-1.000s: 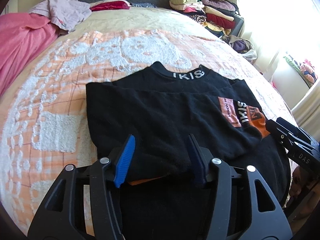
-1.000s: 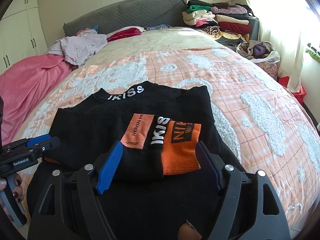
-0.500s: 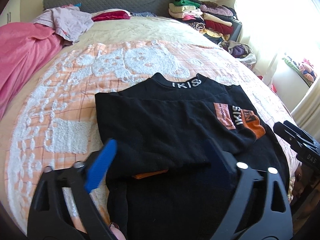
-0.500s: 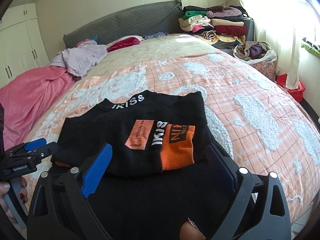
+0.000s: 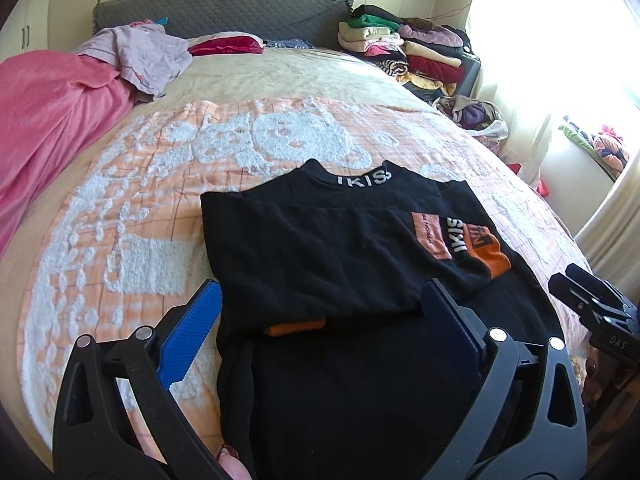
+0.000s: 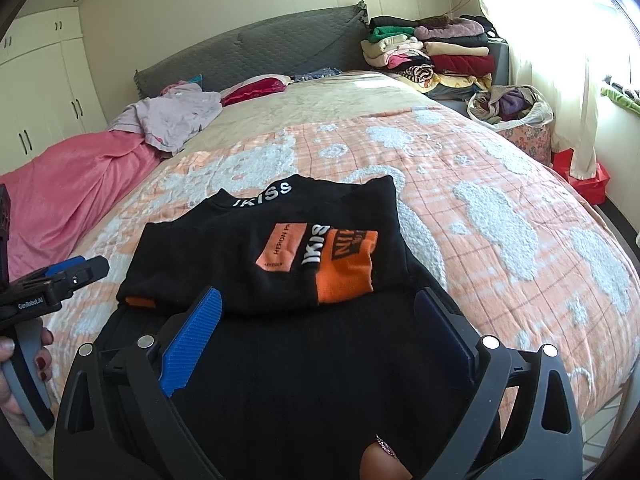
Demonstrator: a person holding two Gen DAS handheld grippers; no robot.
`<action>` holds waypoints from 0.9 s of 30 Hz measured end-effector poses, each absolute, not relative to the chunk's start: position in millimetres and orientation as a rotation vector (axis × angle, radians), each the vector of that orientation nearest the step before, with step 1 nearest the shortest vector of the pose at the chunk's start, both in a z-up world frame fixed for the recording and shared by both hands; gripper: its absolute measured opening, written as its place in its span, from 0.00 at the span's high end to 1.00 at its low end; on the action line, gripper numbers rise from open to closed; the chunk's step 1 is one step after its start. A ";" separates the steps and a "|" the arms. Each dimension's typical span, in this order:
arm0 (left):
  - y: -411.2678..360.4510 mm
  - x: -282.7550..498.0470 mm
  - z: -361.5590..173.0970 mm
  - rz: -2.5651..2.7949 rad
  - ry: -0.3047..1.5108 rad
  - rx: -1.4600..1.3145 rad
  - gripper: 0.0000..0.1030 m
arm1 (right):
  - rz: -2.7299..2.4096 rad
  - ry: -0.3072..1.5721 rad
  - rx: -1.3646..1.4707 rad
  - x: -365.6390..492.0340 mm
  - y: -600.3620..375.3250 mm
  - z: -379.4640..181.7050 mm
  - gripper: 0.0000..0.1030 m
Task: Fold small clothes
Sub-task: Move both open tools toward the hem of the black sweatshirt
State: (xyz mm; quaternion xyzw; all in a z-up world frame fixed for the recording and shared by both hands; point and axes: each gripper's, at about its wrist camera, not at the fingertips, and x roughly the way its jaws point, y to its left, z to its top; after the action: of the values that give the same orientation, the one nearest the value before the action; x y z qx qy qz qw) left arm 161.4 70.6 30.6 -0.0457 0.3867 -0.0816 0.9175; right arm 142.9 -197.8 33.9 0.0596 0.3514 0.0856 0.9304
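One black sweatshirt [image 5: 320, 248] lies on the bed, with one lettered collar band [image 5: 362, 179] and two orange cuffs: one on top [image 6: 346, 266] and one poking out from under the fold [image 6: 140, 303]. Two grippers are in view, the left gripper [image 5: 320, 312] and the right gripper [image 6: 316, 320], each with two fingers. There is one orange-and-white bedspread [image 6: 500, 208], one pink blanket [image 5: 48, 120], one crumpled lilac garment [image 5: 148, 54], one grey headboard [image 6: 260, 54] and one red pillow [image 5: 226, 45]. Folded clothes stand in two stacks side by side [image 6: 432, 56], with one bag of clothes [image 6: 512, 106] below them.
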 end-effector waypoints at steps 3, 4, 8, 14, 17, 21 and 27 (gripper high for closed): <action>69.7 150.4 28.1 -0.156 0.788 -0.084 0.09 | 0.173 0.715 0.118 135.4 -200.3 35.5 0.05; 70.0 147.2 27.2 -0.158 0.788 -0.086 0.09 | 0.173 0.712 0.119 133.7 -201.3 35.9 0.05; 74.3 130.8 23.2 -0.144 0.786 -0.100 0.09 | 0.174 0.712 0.124 125.9 -206.4 36.2 0.05; 88.3 105.5 20.9 -0.115 0.772 -0.137 0.09 | 0.167 0.724 0.117 114.8 -216.3 34.6 0.05; 96.8 98.0 18.4 -0.096 0.774 -0.162 0.09 | 0.158 0.731 0.099 108.4 -220.4 31.7 0.05; 106.7 88.8 14.3 -0.064 0.783 -0.176 0.09 | 0.154 0.755 0.090 101.6 -225.5 25.0 0.05; 118.4 75.0 1.8 -0.044 0.821 -0.211 0.09 | 0.144 0.775 0.105 93.0 -239.8 17.8 0.05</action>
State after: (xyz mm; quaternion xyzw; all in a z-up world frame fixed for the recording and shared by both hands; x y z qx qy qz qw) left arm 75.0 118.4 1.8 -0.1022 0.3984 -0.0213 0.9113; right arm 93.0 -239.8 17.8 0.0511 0.3776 0.0702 0.9219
